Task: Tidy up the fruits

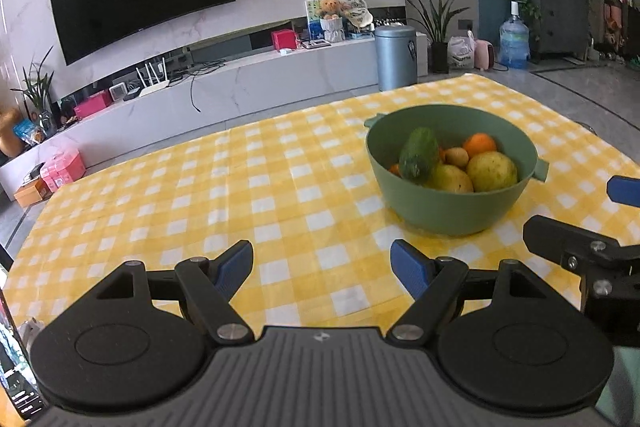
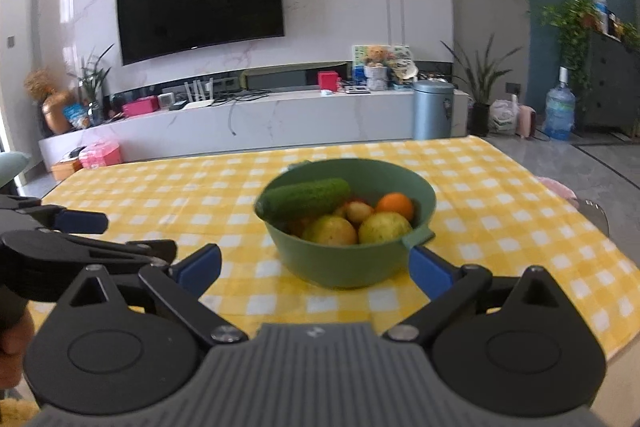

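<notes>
Both my grippers open and empty, fruit bowl just ahead on the checked table.

Nearest me, my left gripper [image 1: 322, 267] has its blue pads spread wide with only bare yellow-checked tablecloth [image 1: 240, 187] between them. My right gripper [image 2: 316, 267] is released too, nothing grasped; its right pad [image 2: 430, 273] sits just below the bowl's side handle, contact unclear. Each gripper shows at the edge of the other's view. Next out, the green bowl [image 2: 340, 263] stands upright on the cloth, right of centre in the left wrist view. Inside: a cucumber [image 2: 306, 198] leaning over the left rim, two yellow-green pears [image 2: 384, 227], a small brown fruit [image 2: 360, 213], an orange [image 2: 395, 206] at the back. Far behind: grey bin [image 2: 433, 109], TV [image 2: 200, 1] on the marble wall.
</notes>
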